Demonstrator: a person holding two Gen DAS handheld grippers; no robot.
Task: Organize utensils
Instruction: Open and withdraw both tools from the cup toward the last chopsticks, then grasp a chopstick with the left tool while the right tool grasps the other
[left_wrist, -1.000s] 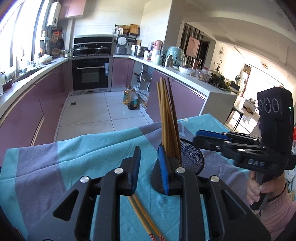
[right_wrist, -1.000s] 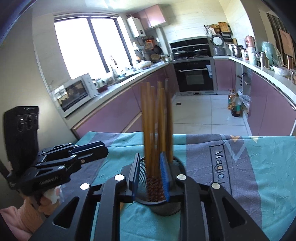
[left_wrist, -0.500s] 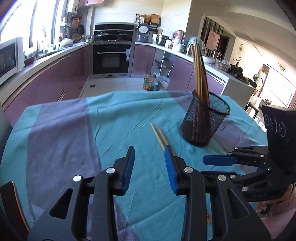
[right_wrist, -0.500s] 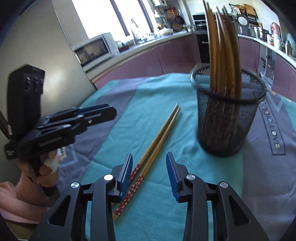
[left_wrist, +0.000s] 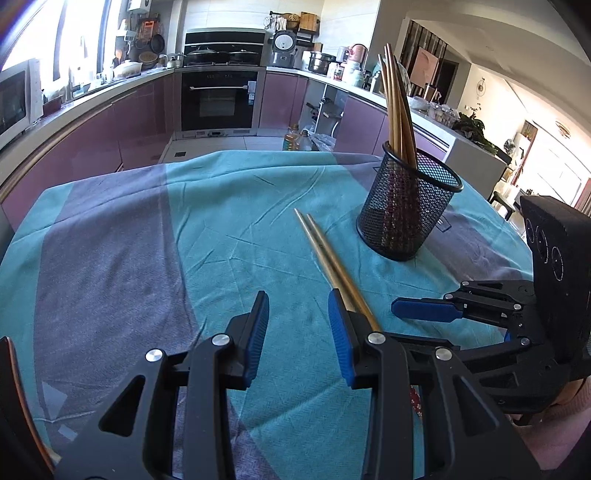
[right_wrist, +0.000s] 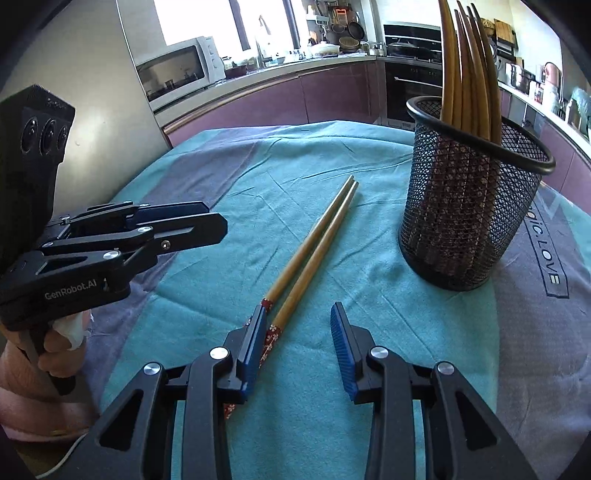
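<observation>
A pair of wooden chopsticks (left_wrist: 325, 247) (right_wrist: 314, 247) with red patterned ends lies on the cloth. To their right a black mesh cup (left_wrist: 406, 214) (right_wrist: 469, 206) stands upright with several chopsticks in it. My left gripper (left_wrist: 299, 306) hovers open just short of the pair, which runs under the outer side of its right finger; nothing is between its pads. My right gripper (right_wrist: 298, 314) is open over the patterned ends. One stick lies just inside its left finger and no pad presses on it. Each gripper appears in the other's view: the right gripper (left_wrist: 424, 310) and the left gripper (right_wrist: 207, 225).
A teal and grey cloth (left_wrist: 229, 229) (right_wrist: 369, 295) covers the table. A hand in a pink sleeve (right_wrist: 55, 343) holds the left gripper. Beyond the far edge are purple kitchen cabinets, an oven (left_wrist: 218, 99) and a microwave (right_wrist: 177, 70).
Both grippers have left the mesh cup, come down and drawn back toward the loose pair on the cloth. Their jaws stand a little wider than a second ago.
</observation>
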